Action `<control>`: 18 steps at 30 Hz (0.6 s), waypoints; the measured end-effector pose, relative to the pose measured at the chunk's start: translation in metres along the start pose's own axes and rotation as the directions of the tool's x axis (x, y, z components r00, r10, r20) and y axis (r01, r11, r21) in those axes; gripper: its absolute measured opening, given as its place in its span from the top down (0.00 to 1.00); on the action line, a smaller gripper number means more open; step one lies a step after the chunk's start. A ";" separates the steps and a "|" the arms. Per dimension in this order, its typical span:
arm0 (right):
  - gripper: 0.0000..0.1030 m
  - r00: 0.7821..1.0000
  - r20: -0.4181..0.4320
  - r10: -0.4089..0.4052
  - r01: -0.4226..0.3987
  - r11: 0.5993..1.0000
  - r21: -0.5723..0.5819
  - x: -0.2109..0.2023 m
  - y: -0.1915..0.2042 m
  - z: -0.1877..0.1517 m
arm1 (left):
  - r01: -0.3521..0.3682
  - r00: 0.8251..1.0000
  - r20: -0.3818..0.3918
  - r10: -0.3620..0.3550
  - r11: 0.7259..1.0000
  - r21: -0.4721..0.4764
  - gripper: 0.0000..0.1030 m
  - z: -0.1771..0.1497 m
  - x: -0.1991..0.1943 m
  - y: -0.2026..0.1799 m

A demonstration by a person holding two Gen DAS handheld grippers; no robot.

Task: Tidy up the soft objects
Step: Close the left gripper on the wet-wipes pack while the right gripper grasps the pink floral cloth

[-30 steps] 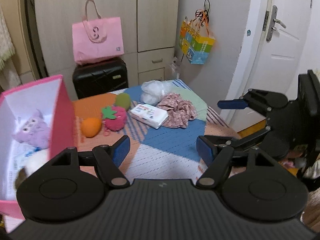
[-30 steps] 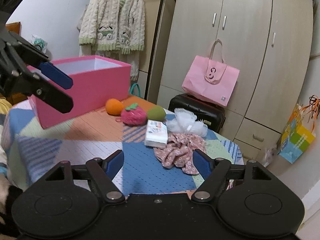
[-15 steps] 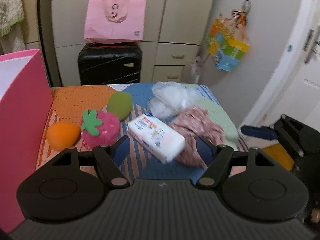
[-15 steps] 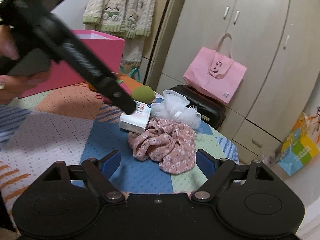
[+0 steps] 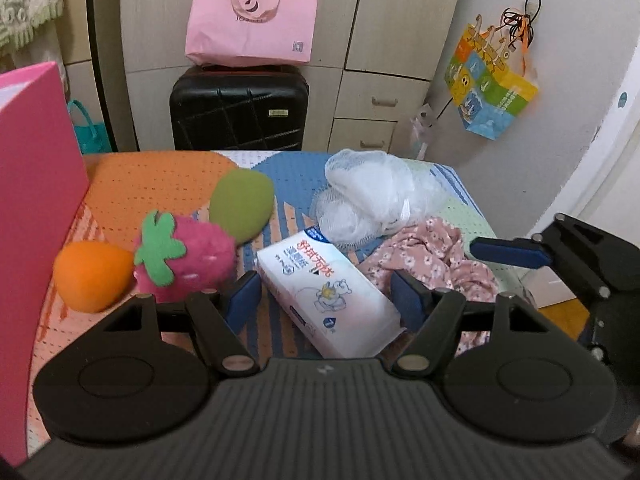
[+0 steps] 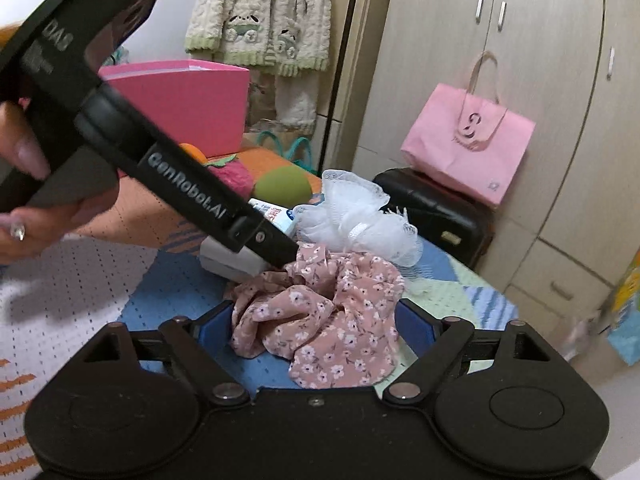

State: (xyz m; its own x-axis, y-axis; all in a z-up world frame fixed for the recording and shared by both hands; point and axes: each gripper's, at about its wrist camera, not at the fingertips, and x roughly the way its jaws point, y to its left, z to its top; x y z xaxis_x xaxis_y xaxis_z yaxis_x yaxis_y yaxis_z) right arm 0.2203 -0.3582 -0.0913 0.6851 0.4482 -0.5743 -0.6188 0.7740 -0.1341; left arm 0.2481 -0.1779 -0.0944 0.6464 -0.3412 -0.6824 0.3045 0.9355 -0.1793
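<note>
Both tools agape: left tool (image 5: 325, 300) (tissue pack (image 5: 328, 294)), right tool (image 6: 316, 326) (floral cloth (image 6: 320, 320)).

A home bedroom: wardrobe (image 6: 520, 80), hanging cardigan (image 6: 260, 16), suitcase (image 5: 240, 112); door (image 5: 616, 140).

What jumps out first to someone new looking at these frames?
Both open grippers straddle targets: the left gripper brackets the white tissue pack and the right gripper brackets the pink floral cloth. Behind them lie a plush strawberry, an orange sponge, a green sponge and a white mesh pouf, with the pink box at left.
</note>
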 end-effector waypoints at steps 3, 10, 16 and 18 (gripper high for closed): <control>0.11 1.000 -0.003 0.028 -0.028 0.999 0.031 0.005 -0.007 0.000 | 0.013 1.000 -0.003 -0.013 1.000 -0.016 0.34 -0.002 0.001 0.002; 0.43 0.994 0.015 0.106 -0.107 0.986 0.125 0.005 -0.012 -0.006 | 0.058 0.998 -0.003 -0.058 0.998 -0.014 0.45 -0.005 -0.003 0.009; 0.69 0.999 0.015 0.046 -0.048 0.993 0.110 -0.007 0.006 -0.010 | 0.093 0.996 0.011 -0.092 0.995 -0.032 0.48 -0.012 -0.012 0.016; 0.72 1.000 0.005 0.018 -0.018 0.993 0.118 -0.009 0.010 -0.009 | 0.062 0.998 0.020 -0.062 0.998 -0.005 0.48 -0.015 -0.016 0.014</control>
State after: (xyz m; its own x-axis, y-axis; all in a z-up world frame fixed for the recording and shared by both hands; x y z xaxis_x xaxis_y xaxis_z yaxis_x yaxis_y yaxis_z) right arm 0.2045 -0.3587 -0.0942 0.6759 0.4637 -0.5728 -0.5811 0.8134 -0.0272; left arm 0.2316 -0.1581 -0.0966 0.6403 -0.4002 -0.6557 0.3401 0.9130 -0.2251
